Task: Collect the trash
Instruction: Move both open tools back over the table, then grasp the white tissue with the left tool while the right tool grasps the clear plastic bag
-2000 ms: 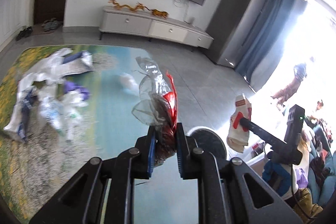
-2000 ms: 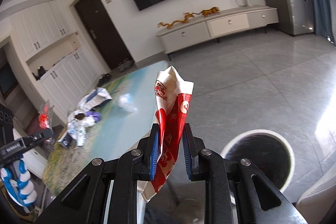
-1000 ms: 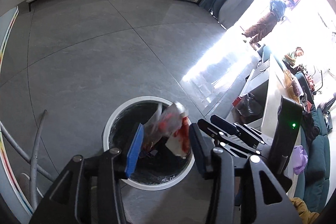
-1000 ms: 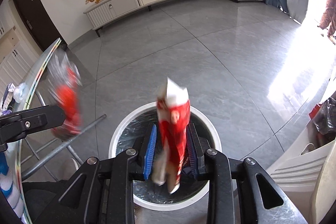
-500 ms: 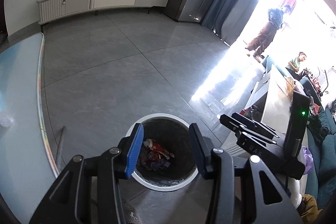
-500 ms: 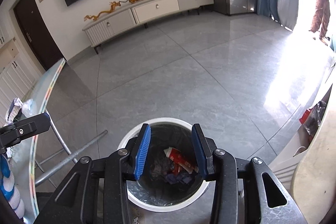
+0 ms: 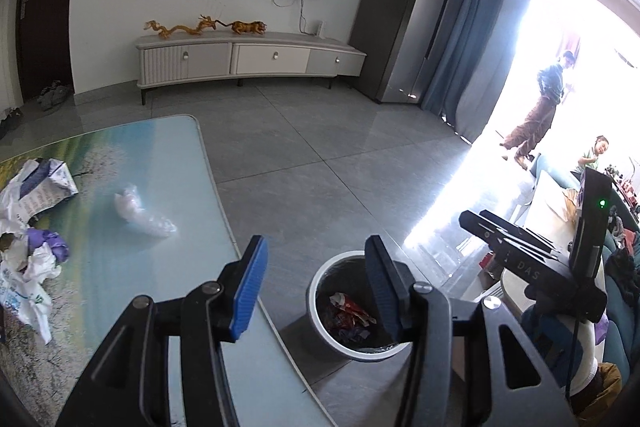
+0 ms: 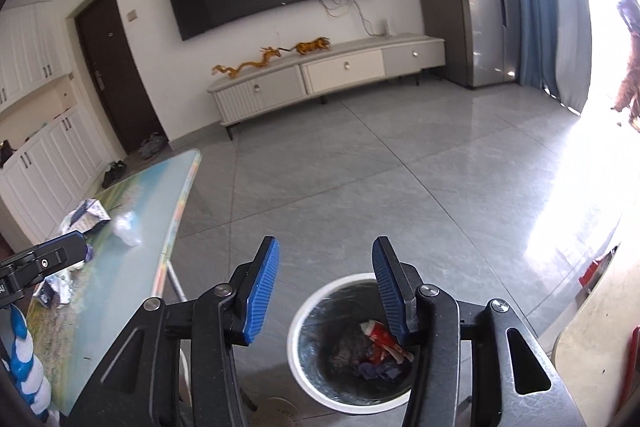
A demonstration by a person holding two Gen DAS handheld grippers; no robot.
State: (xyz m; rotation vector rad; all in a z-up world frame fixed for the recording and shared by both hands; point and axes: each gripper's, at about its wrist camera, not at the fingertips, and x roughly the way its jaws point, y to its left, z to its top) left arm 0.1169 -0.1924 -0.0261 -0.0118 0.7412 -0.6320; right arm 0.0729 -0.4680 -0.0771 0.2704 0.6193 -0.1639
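Left wrist view: left hand-held gripper (image 7: 316,287) jaws apart and just been widening, nothing between the blue pads. Below and past them, on the grey floor beside the table (image 7: 192,211) edge, a round white-rimmed trash bin (image 7: 320,331) holding red and mixed wrappers (image 7: 348,315). On the table: a clear crumpled plastic bag (image 7: 140,213) by itself toward the middle; further left a loose pile of white and purple litter (image 7: 32,227) near the edge of view. Right hand-held gripper (image 7: 504,231) seen from the side at right, black fingers pointing left; gap not readable from here.

Right wrist view: right hand-held gripper (image 8: 326,293) jaws apart, just been opening, empty. Trash bin (image 8: 304,359) directly below, partly behind the right finger; a red-and-white wrapper (image 8: 380,339) lies inside on darker scraps. Table (image 8: 132,267) at left with the plastic bag (image 8: 128,223) and litter (image 8: 86,217) on it.
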